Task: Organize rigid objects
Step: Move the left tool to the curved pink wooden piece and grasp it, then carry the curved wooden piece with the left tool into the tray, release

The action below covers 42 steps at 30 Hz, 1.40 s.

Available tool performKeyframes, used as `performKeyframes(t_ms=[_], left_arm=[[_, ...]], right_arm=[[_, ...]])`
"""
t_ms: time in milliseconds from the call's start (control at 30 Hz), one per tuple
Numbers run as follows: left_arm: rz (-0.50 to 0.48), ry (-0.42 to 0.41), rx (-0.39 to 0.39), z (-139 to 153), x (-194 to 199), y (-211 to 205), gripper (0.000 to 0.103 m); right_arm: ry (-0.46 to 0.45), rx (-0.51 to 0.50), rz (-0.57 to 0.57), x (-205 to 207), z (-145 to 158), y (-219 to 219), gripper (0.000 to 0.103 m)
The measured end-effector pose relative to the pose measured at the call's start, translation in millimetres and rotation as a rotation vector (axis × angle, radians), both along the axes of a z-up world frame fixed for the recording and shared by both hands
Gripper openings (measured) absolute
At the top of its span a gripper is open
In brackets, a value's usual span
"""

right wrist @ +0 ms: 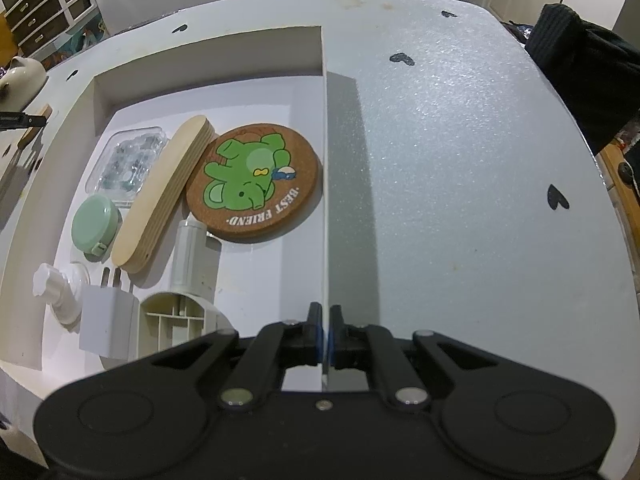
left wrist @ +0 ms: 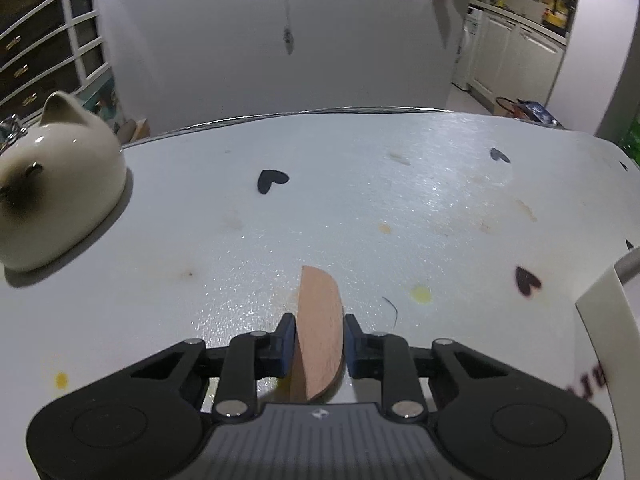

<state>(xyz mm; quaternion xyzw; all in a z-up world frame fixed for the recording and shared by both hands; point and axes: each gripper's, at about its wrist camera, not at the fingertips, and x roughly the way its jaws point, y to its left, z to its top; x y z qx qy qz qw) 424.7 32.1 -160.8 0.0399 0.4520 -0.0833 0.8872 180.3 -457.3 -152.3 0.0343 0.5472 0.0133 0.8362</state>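
The left gripper (left wrist: pixel 320 344) is clamped on a flat brown wooden piece (left wrist: pixel 319 332) with one curved edge — both blue pads are pressed against its sides, and the piece is held on edge above the white table (left wrist: pixel 360 208), which is marked with small black hearts and yellowish stains. A cream ceramic cat-shaped pot (left wrist: pixel 60 184) is seen at the far left of the table, well apart from the held piece.

The right gripper (right wrist: pixel 325 336) is closed on the thin right wall of the white tray (right wrist: pixel 325 160), the wall being pinched between the pads. Inside the tray are noted: a round cork coaster (right wrist: pixel 256 184) printed with a green elephant, a light oblong wooden block (right wrist: pixel 160 196) leaning against the coaster's left edge, a clear plastic box (right wrist: pixel 126 162) behind the block, a mint-green round case (right wrist: pixel 94 224), a white plug adapter (right wrist: pixel 106 328), a white pump cap (right wrist: pixel 56 292) and a cream plastic part (right wrist: pixel 180 316) with ribs — the last three lie along the near end. A dark sleeve (right wrist: pixel 580 72) is seen at the table's right edge
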Motion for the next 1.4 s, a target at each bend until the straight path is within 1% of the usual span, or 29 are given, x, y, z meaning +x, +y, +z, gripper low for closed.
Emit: performKeyframes(t_ms=[133, 200, 400, 567, 700, 833, 967, 1100, 1233, 1400], left_arm=[[0.038, 0.012, 0.0, 2, -8, -4, 0.026], [0.067, 0.015, -0.016, 5, -15, -5, 0.026], [0.138, 0.012, -0.115, 22, -44, -17, 0.026], [0.143, 0.003, -0.188, 42, -73, -43, 0.026], [0.1, -0.003, -0.236, 57, -89, -74, 0.026], [0.036, -0.008, -0.252, 67, -99, -111, 0.026], [-0.011, -0.005, -0.262, 71, -105, -145, 0.026], [-0.065, 0.0, -0.251, 72, -105, -180, 0.026], [-0.147, 0.007, -0.217, 69, -98, -216, 0.026], [-0.197, 0.047, -0.204, 56, -83, -252, 0.026]], right_arm=[[-0.002, 0.002, -0.004, -1, 1, -1, 0.005], [-0.001, 0.001, -0.002, -1, 1, -1, 0.005], [-0.004, -0.002, 0.001, -1, 1, -1, 0.005], [-0.013, -0.01, 0.011, -2, 1, 1, 0.005], [-0.02, -0.019, 0.026, -3, 2, 2, 0.005], [-0.034, -0.025, 0.043, -5, 1, 2, 0.004], [-0.043, -0.021, 0.051, -6, 1, 2, 0.004], [-0.048, -0.016, 0.042, -8, 1, 1, 0.004], [-0.054, -0.002, 0.029, -8, 1, -2, 0.004], [-0.057, 0.006, 0.016, -9, 0, -2, 0.004]])
